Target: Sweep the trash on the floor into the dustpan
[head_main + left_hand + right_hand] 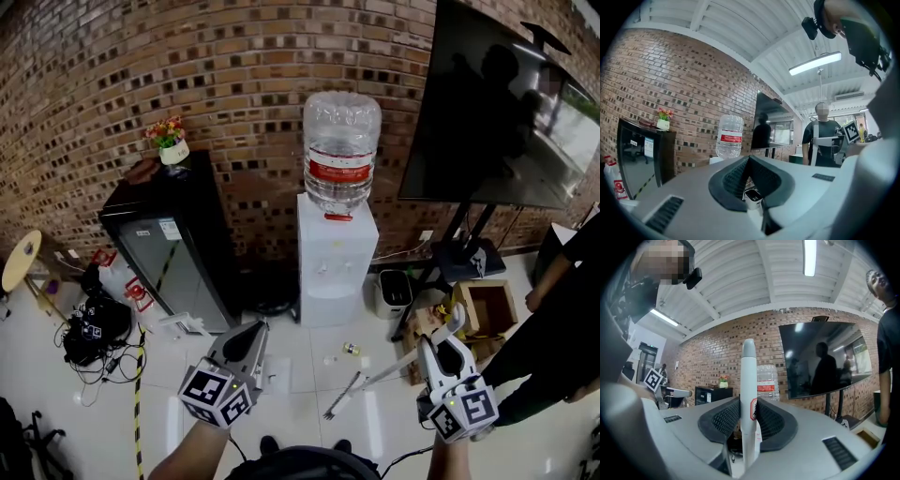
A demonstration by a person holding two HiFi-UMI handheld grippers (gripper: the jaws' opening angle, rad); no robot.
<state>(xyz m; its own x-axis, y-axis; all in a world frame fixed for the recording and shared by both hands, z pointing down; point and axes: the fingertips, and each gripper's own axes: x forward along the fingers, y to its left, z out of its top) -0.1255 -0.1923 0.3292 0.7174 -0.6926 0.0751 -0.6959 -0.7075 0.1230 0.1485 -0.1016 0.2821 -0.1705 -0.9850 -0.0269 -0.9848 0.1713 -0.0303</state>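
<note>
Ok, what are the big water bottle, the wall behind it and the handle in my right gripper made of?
Water bottle: clear glossy plastic, see-through and ribbed.
Wall: matte brick, mortar joints showing.
Handle, clamped in the right gripper: smooth white, likely plastic or painted metal; the look leaves that open.

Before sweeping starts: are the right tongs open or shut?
Shut. The right tongs grip the white broom handle; both pads press against its sides.

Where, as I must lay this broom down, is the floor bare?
Bare: the white tile floor before the white water dispenser, apart from small litter. Crowded: black cable tangle at left, open cardboard box and black television stand at right.
</note>
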